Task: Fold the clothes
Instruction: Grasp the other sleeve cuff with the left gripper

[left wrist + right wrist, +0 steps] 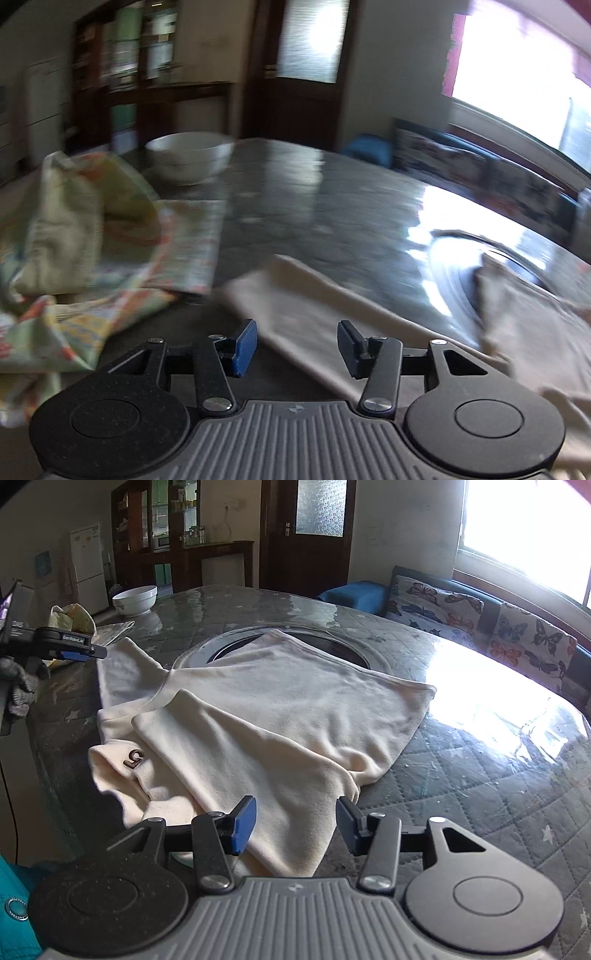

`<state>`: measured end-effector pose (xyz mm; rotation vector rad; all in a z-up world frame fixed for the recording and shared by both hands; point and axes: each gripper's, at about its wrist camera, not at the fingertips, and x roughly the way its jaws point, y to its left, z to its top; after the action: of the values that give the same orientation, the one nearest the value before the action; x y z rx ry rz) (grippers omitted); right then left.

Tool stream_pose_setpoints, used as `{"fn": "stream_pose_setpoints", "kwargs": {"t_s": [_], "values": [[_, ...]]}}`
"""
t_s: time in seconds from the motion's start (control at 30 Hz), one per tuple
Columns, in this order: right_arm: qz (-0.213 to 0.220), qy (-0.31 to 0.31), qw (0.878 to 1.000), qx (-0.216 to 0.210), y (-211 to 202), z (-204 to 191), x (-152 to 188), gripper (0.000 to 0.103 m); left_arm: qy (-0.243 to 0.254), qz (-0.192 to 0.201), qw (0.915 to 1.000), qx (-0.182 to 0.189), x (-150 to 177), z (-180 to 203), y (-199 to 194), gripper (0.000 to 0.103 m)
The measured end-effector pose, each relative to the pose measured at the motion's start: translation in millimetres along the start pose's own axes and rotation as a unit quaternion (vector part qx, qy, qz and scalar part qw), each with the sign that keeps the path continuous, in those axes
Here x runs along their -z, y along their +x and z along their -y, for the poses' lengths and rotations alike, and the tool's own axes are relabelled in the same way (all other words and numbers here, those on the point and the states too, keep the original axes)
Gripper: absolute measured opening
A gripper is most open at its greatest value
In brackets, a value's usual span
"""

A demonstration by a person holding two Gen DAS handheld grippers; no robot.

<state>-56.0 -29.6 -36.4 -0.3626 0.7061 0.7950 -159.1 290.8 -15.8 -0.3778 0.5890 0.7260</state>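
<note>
A cream garment lies partly folded on the table, one flap laid over its near left part and a small dark logo showing at the left. My right gripper hovers open over the near end of that flap, the pads clear of the cloth. In the left wrist view, which is blurred, my left gripper stands open just short of the cream garment's left edge, with nothing gripped. The right wrist view shows the left gripper at the far left, held by a gloved hand.
A crumpled patterned cloth and a white bowl sit at the table's far left. The table has a quilted cover under glass and a round ring in its middle. A butterfly-print sofa stands behind it.
</note>
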Motion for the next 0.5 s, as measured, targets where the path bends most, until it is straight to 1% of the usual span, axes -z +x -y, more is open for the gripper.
{"fn": "stream_pose_setpoints", "kwargs": {"t_s": [0.07, 0.23, 0.37, 0.43, 0.5], "values": [[0.000, 0.001, 1.000, 0.001, 0, 0, 0, 0.048, -0.013, 0.000, 0.9998, -0.012, -3, -9, 6, 0.052], [-0.001, 0.004, 1.000, 0.001, 1, 0, -1, 0.048, -0.030, -0.004, 0.9994, -0.016, -8, -19, 18, 0.050], [-0.001, 0.004, 1.000, 0.000, 2, -1, -1, 0.048, -0.043, -0.006, 0.9990, -0.011, -10, -22, 25, 0.043], [0.000, 0.004, 1.000, 0.000, 2, -1, -2, 0.049, -0.047, -0.004, 0.9988, -0.011, -11, -22, 27, 0.036], [0.001, 0.004, 1.000, 0.000, 2, -1, -2, 0.049, -0.052, -0.003, 0.9986, -0.012, -12, -24, 29, 0.017]]}}
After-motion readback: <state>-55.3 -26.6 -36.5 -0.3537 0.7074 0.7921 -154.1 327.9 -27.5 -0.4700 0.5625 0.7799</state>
